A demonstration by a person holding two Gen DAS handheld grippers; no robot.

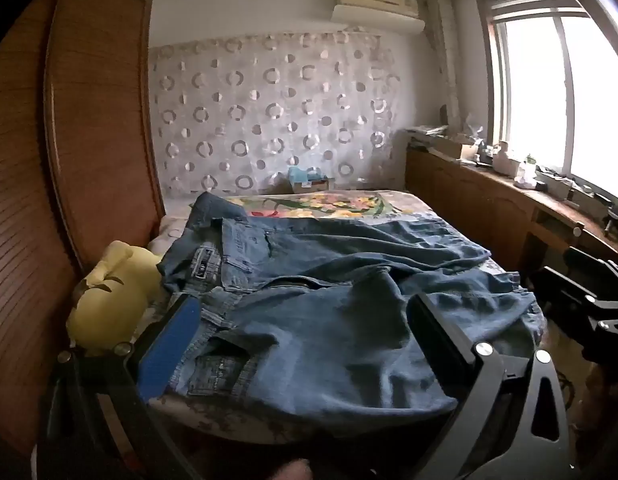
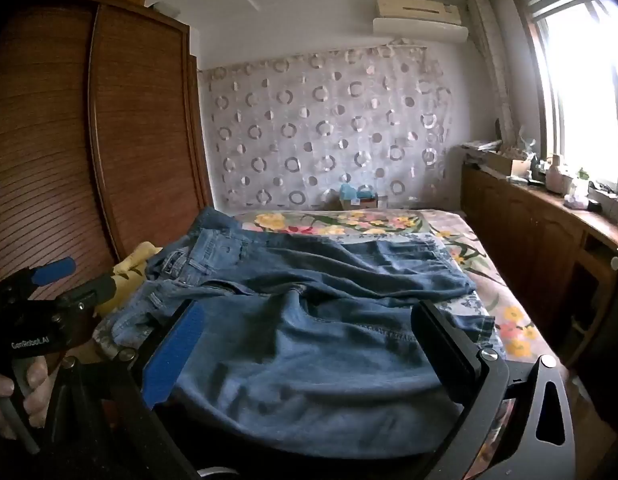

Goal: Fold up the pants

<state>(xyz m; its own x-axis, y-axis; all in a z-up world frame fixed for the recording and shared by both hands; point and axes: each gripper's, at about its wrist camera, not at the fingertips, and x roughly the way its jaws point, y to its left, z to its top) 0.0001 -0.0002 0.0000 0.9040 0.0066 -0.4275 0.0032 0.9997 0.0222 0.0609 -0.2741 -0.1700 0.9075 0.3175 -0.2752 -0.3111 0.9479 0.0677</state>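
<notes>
Denim pants (image 1: 329, 312), two pairs (overlapping); two grippers, jaws wide.

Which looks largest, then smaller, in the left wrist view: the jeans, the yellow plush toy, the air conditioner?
1. jeans, by far the largest.
2. yellow plush toy.
3. air conditioner.
The toy and the air conditioner look similar in size; the toy is nearer the camera, so their order is unsure.
</notes>
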